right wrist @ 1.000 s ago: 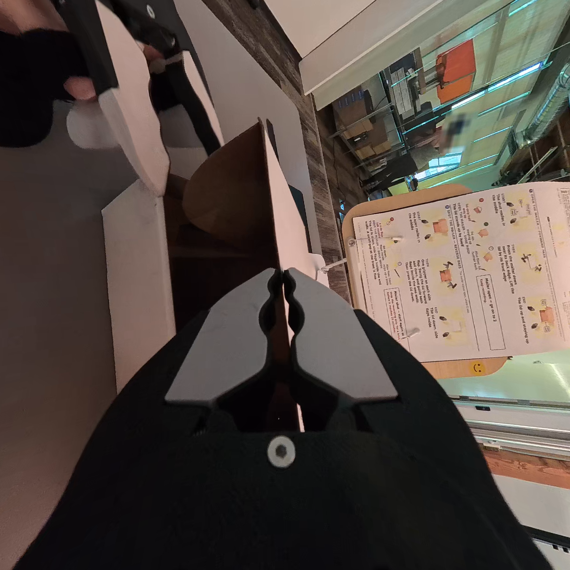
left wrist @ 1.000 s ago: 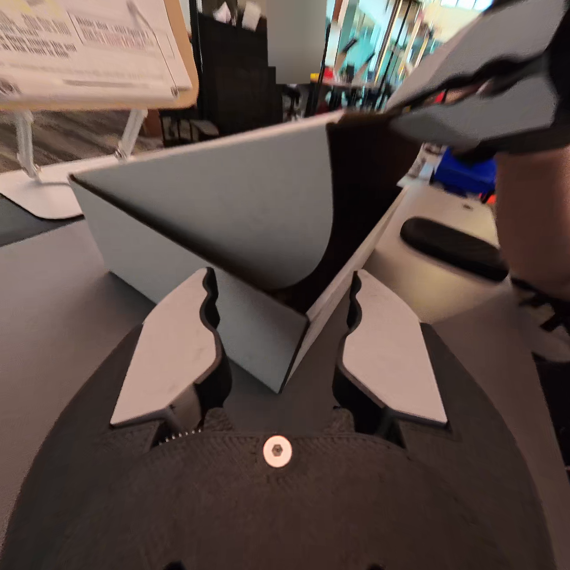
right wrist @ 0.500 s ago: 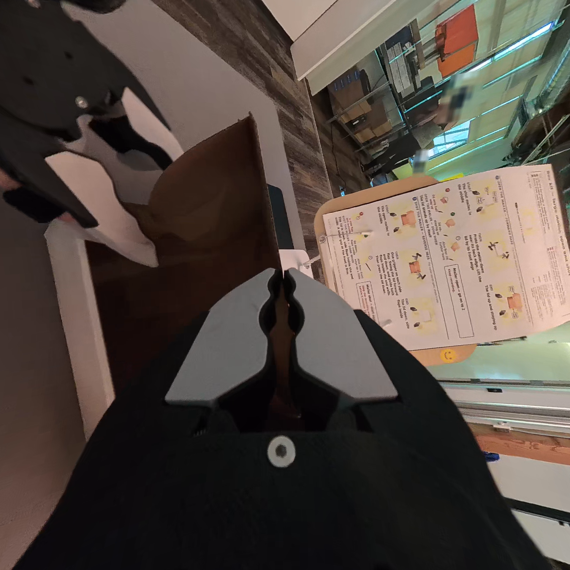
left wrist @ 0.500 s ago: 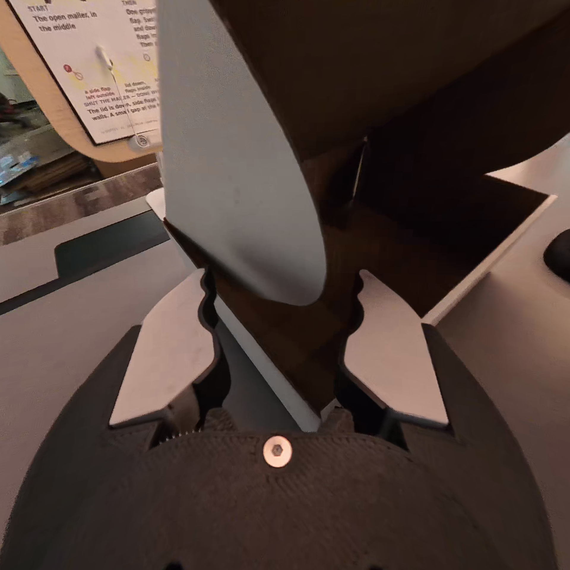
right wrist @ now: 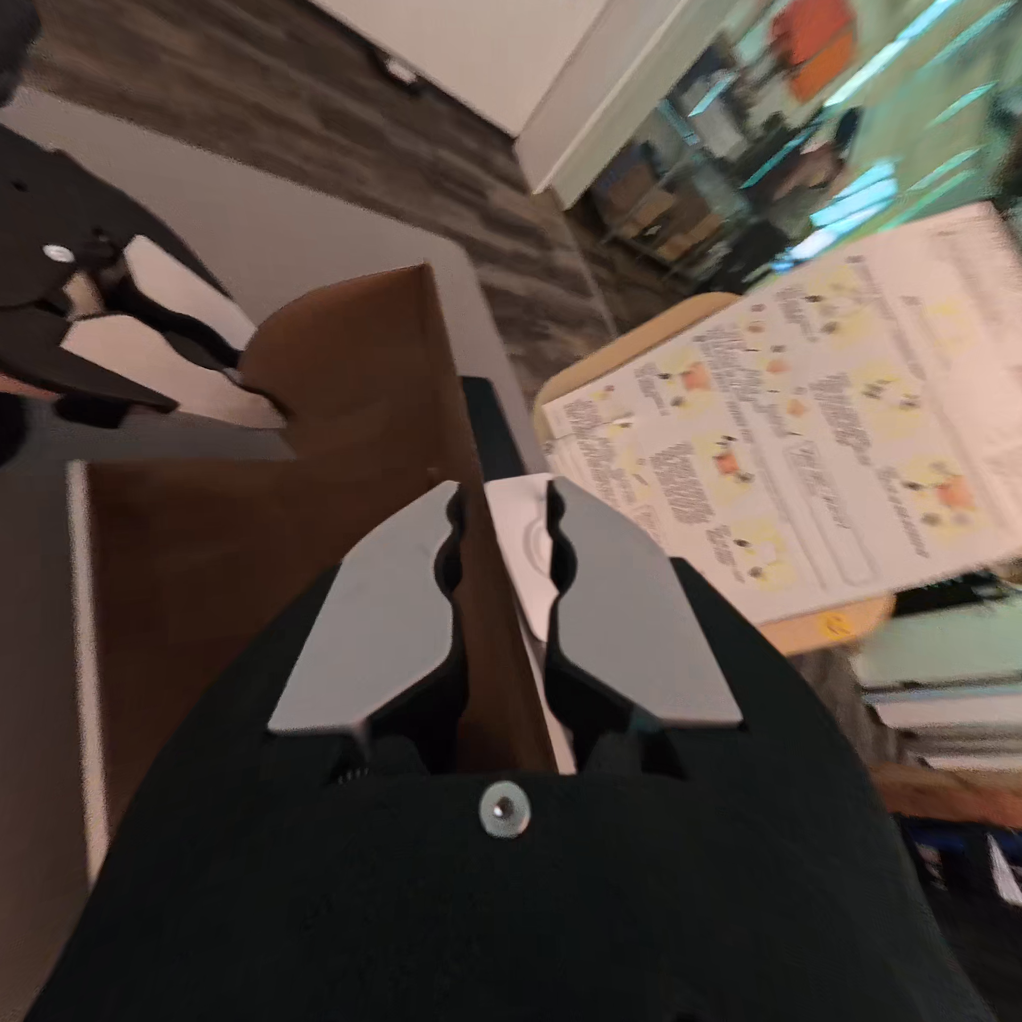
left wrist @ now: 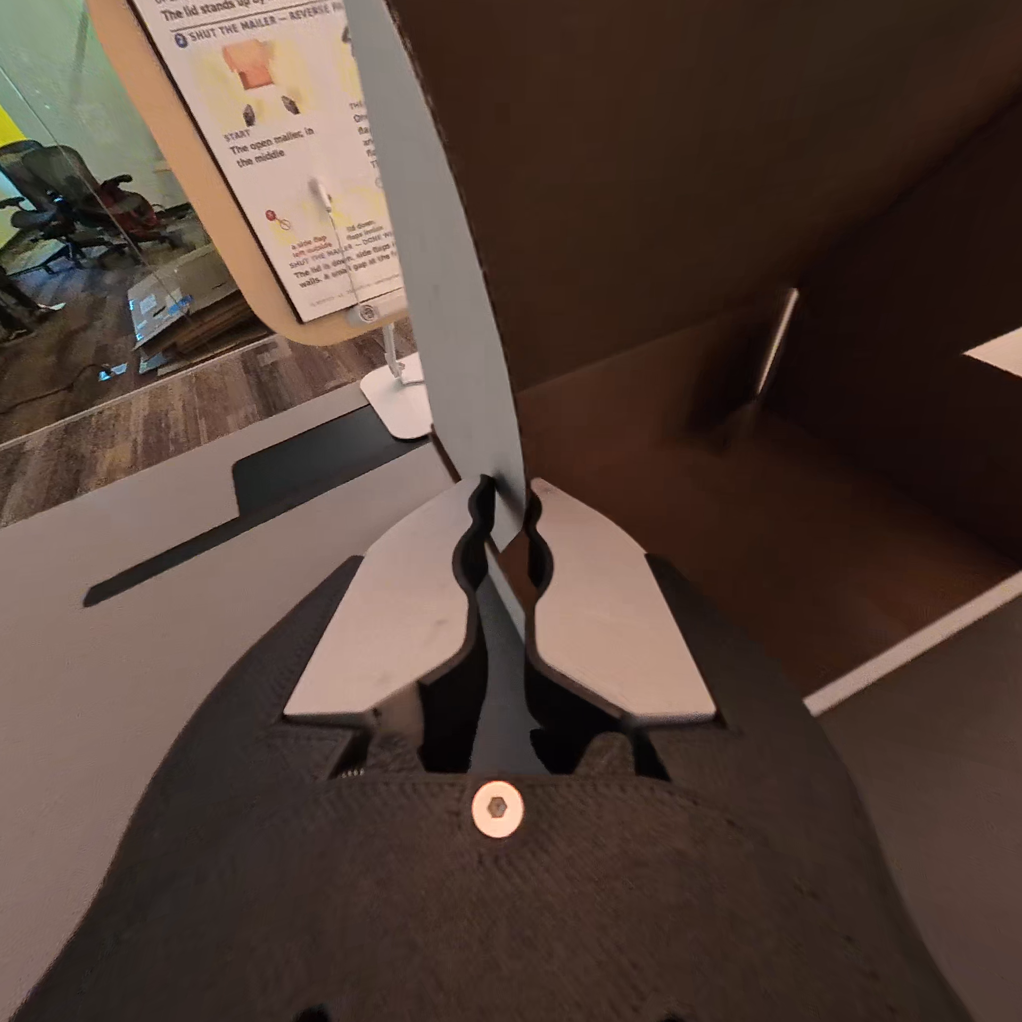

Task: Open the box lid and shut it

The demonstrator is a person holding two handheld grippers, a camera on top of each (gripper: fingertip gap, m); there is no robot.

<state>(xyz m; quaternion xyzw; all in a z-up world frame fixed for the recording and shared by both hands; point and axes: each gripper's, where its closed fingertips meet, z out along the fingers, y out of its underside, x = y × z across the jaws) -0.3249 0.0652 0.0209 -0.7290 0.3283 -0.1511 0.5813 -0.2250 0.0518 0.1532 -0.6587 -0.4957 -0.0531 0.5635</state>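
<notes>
The box (left wrist: 885, 652) is white outside and brown inside, and it stands open on the grey table. Its lid (left wrist: 663, 166) stands up, with a rounded side flap (left wrist: 442, 276) hanging at its left end. My left gripper (left wrist: 510, 489) is shut on the lower tip of that flap. In the right wrist view the lid (right wrist: 359, 359) runs edge-on between the fingers of my right gripper (right wrist: 504, 489), which are apart and do not pinch it. The left gripper (right wrist: 249, 381) also shows there at the upper left, on the flap.
An instruction sheet on a wooden board (left wrist: 265, 166) stands on a white foot (left wrist: 398, 398) just behind the box; it also shows in the right wrist view (right wrist: 774, 442). A black mat (left wrist: 309, 470) lies on the table (left wrist: 110, 663) to the left.
My left gripper has moved in and closed on the lid's side flap. My right gripper, shut on the lid edge before, has opened. The lid has swung up.
</notes>
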